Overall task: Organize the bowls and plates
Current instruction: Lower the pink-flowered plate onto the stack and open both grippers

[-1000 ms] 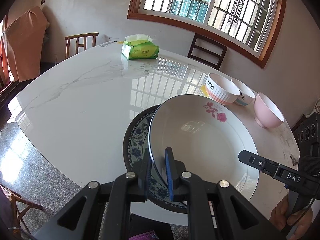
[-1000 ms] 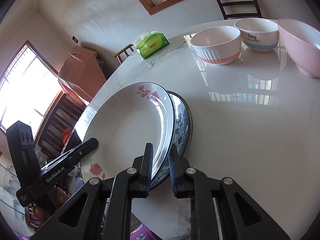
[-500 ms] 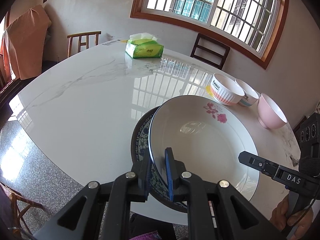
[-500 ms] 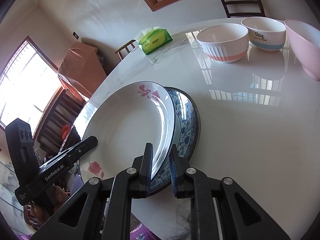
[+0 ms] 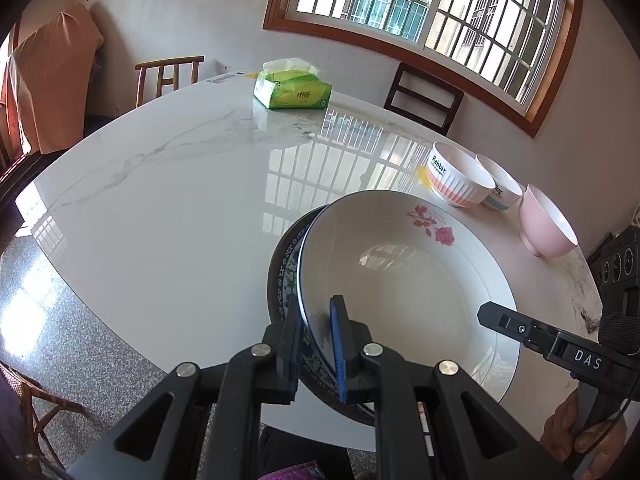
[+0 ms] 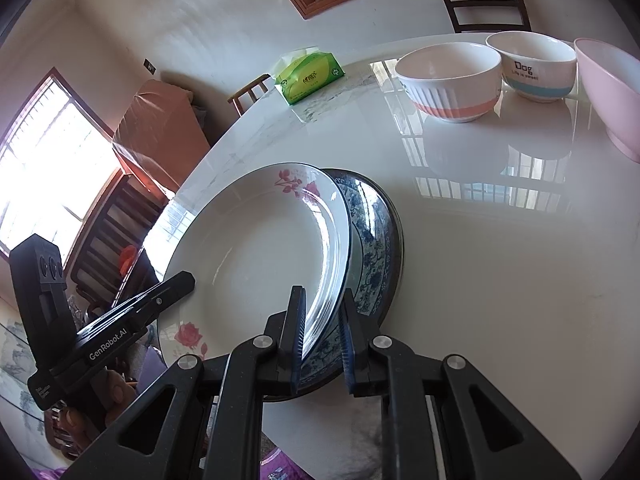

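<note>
Left claw [image 5: 316,344] clamped on near rim of rose plate [image 5: 408,280]. Right claw [image 6: 322,340] clamped on same plate's opposite rim. Rose plate held tilted, overlapping blue-patterned plate [image 6: 374,240] lying on bench [image 5: 160,200] near front edge. Versus a second ago: both grips unchanged, plate pair sits slightly farther onto bench; stacking judged nearly done, release pending. Three bowls untouched at bench's far right: striped bowl [image 5: 456,178], dog bowl [image 6: 532,66], pink bowl [image 5: 546,226]. Tissue pack [image 5: 292,90] well apart.

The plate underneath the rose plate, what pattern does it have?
The lower plate carries a blue-and-white floral pattern with a dark rim, clearest in the right wrist view.
</note>
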`<state>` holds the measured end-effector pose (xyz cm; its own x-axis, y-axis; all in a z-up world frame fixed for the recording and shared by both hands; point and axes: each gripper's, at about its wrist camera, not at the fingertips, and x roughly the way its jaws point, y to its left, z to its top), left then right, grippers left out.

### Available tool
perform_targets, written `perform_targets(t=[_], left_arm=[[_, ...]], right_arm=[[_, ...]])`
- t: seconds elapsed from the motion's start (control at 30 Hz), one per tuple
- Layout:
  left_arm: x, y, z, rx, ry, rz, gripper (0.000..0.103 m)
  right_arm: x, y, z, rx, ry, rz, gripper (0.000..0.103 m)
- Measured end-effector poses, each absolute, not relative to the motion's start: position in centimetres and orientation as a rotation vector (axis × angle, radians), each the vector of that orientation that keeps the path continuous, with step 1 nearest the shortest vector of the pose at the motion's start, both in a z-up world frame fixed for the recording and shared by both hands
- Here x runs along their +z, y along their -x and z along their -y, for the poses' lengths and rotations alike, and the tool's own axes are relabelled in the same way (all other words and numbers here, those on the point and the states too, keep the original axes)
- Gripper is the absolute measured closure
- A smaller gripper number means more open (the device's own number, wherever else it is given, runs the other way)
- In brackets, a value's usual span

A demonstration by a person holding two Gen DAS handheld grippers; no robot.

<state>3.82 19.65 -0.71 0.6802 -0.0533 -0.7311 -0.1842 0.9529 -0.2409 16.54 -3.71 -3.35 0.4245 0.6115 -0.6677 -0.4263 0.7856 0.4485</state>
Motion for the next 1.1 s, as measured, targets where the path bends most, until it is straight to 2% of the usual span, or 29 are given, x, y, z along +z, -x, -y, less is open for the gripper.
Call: perform_targets(t=[0.67,1.0,1.03,1.1], left_arm=[[-2.1,-4.7,-19.2,0.085,0.289,-0.832,0.088],[-2.2,-4.6,-19.8,0.092,0.298,-0.809,0.087],[-1.9,-4.4,-19.8,0.104,0.283,-0.793,0.083],[-1.3,-3.9,-19.6,0.139,0.244,-0.750,0.068]], right_arm=[[-4.0,-16.8,3.0,0.621,-0.153,-0.906,0.086],[-4.0,-16.7,3.0,0.624,-0.160,-0.882,0.082],[-4.0,-16.6,3.0,0.622,-0.157,-0.877,0.082],[-3.9,-16.3,2.7,0.609,-0.119,-0.855,0.081]])
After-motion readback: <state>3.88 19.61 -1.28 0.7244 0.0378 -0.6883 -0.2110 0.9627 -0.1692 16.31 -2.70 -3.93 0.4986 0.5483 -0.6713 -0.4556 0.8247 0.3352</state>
